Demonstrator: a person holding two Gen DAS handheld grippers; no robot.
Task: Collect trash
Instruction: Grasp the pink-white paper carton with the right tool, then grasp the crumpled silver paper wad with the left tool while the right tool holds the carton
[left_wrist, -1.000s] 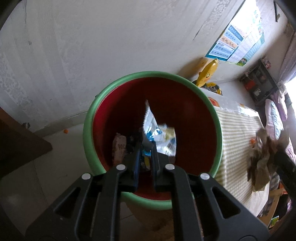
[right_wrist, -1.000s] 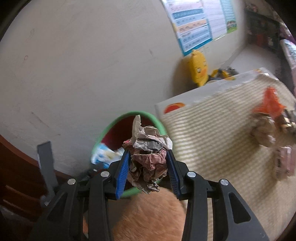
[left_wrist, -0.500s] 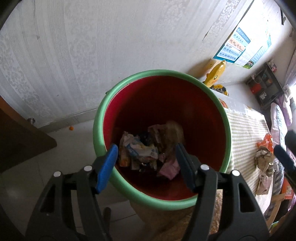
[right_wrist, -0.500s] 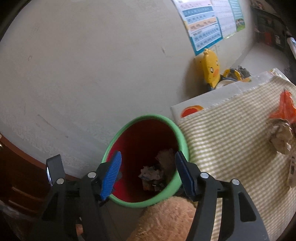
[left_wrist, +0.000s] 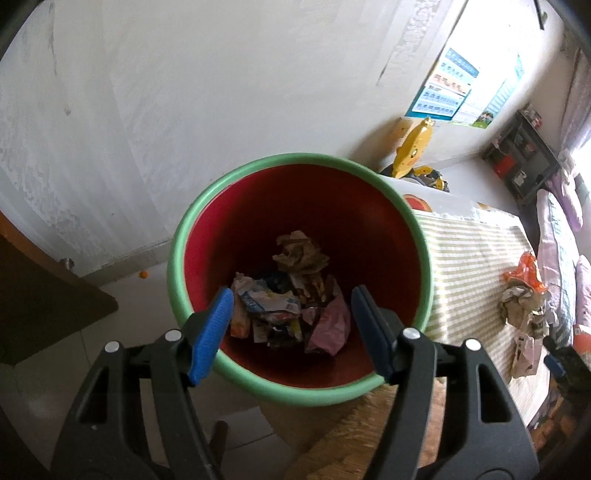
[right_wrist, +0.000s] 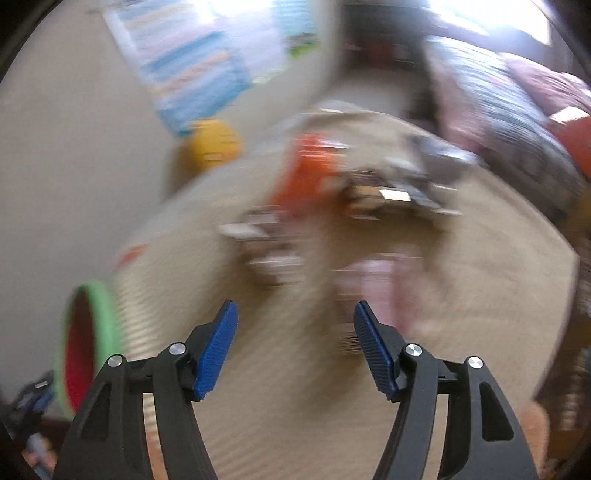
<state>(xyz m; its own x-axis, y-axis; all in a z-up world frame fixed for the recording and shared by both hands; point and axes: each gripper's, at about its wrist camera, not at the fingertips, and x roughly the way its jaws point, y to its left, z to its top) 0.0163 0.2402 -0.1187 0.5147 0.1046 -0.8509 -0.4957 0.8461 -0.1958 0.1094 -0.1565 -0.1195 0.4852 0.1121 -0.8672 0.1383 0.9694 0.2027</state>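
A red bin with a green rim (left_wrist: 177, 295) stands by the wall and holds crumpled paper (left_wrist: 299, 254) and several wrappers (left_wrist: 269, 302). My left gripper (left_wrist: 291, 328) is open and empty above the bin's near rim. My right gripper (right_wrist: 295, 343) is open and empty over the striped tablecloth (right_wrist: 280, 417); its view is blurred by motion. More trash lies on the cloth: an orange wrapper (right_wrist: 306, 173), crumpled paper (left_wrist: 517, 306) and a pink packet (right_wrist: 373, 280). The bin shows at the lower left of the right wrist view (right_wrist: 107, 325).
A yellow toy (left_wrist: 413, 147) stands by the wall behind the bin. Posters (left_wrist: 450, 92) hang on the wall. A dark wooden cabinet (left_wrist: 44, 302) is at the left. A tan woven stool (left_wrist: 369, 439) sits under the bin's near side.
Both grippers opened and dropped their trash into the bin. The right gripper then swung right, away from the bin and toward the trash on the table.
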